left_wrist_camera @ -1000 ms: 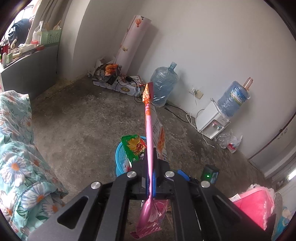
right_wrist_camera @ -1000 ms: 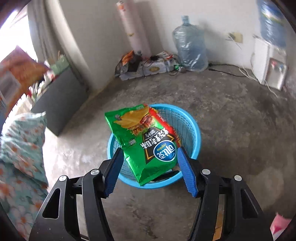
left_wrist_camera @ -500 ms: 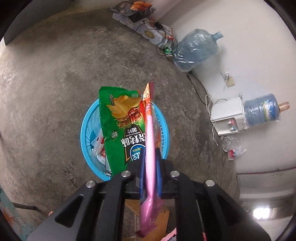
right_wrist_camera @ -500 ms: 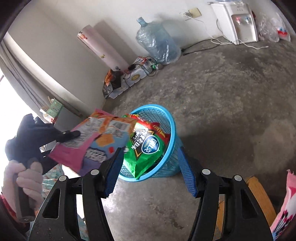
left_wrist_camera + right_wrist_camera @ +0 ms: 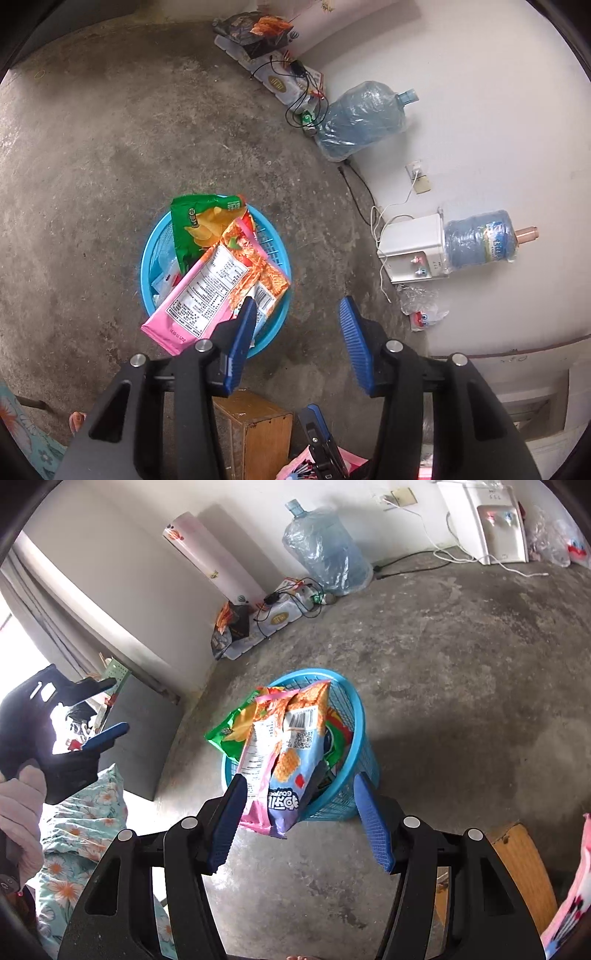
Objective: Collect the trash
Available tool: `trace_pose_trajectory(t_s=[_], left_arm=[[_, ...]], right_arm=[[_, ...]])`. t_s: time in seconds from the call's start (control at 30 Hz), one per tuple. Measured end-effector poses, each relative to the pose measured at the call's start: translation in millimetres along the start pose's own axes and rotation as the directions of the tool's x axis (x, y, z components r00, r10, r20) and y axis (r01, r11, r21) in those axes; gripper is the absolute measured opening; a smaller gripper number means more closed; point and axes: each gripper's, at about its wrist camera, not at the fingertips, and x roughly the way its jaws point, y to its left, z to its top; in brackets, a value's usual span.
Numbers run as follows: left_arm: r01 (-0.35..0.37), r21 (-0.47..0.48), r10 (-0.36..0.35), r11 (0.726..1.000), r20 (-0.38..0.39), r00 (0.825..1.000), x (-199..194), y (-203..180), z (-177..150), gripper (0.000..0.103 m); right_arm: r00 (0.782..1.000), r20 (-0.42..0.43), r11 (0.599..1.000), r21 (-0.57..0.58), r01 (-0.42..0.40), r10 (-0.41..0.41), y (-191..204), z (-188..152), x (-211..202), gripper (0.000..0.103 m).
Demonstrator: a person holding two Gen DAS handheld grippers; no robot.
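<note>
Left wrist view, nearest first: the left gripper point(image 5: 295, 332) has its jaws parted, having just been opening, with nothing between them; the pink snack packet point(image 5: 207, 291) it let go lies at ten o'clock of them, tilted across the rim of the blue basket point(image 5: 147, 266), its lower end hanging over the near edge against the left blue pad. Beyond it in the basket lies a green chip bag point(image 5: 195, 221), and at six o'clock a wooden box point(image 5: 255, 432) stands on the concrete floor point(image 5: 92, 147). Far off at two o'clock a water jug point(image 5: 362, 118) leans by the wall. Right wrist view shows the right gripper point(image 5: 299, 819) with jaws spread and empty, the packet propped half out of the basket at twelve o'clock; the left gripper hangs in the person's hand point(image 5: 18, 812) at nine o'clock. The drop step looks all but done, though the packet seems unsettled and could slide out. Next calls for nudging it fully in, or drawing back to find more trash.
</note>
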Motion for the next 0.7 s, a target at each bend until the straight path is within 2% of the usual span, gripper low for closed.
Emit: trace_pose_trajectory(t_s=[0.2,0.3,0.37,0.4,0.43,0.5,0.6,0.7], left_arm=[[0.068,0.102,-0.073,0.992,0.046,0.996,-94.0,-13.0,-8.0,0.048],[0.045,0.172,-0.059,0.984,0.079,0.995,-150.6,-8.9,-22.5,0.049],[0.04,0.199,-0.06,0.979,0.096,0.994,-189.1,4.5,-36.0,0.05],[0.035,0.204,-0.058,0.978,0.107,0.993,-208.3,12.8,-42.8,0.051],[0.032,0.203,-0.057,0.979,0.118,0.991,-227.6,22.5,-50.0,0.052],[0.016,0.191,-0.045,0.981,0.149,0.988,-265.7,45.0,-65.5,0.053],[-0.029,0.153,-0.005,0.988,0.222,0.975,-319.7,80.5,-87.8,0.054],[-0.064,0.079,0.039,0.995,0.286,0.957,-359.9,116.1,-108.4,0.054]], right_arm=[[0.998,-0.04,0.996,-0.067,-0.054,0.051,36.4,13.3,22.8,0.057],[0.989,-0.149,0.989,-0.144,-0.039,0.018,64.4,17.7,69.7,0.053],[0.97,-0.239,0.981,-0.194,-0.015,-0.032,75.3,14.6,112.5,0.051],[0.956,-0.288,0.981,-0.195,0.004,-0.061,73.7,11.7,135.0,0.05],[0.937,-0.336,0.982,-0.185,0.035,-0.097,67.6,10.1,157.3,0.042],[0.906,-0.392,0.981,-0.163,0.105,-0.162,48.7,7.4,190.2,0.037],[0.897,-0.414,0.988,-0.078,0.135,-0.156,19.2,11.2,213.5,0.034],[0.894,-0.407,0.982,-0.087,0.168,-0.189,14.4,18.8,225.2,0.035]])
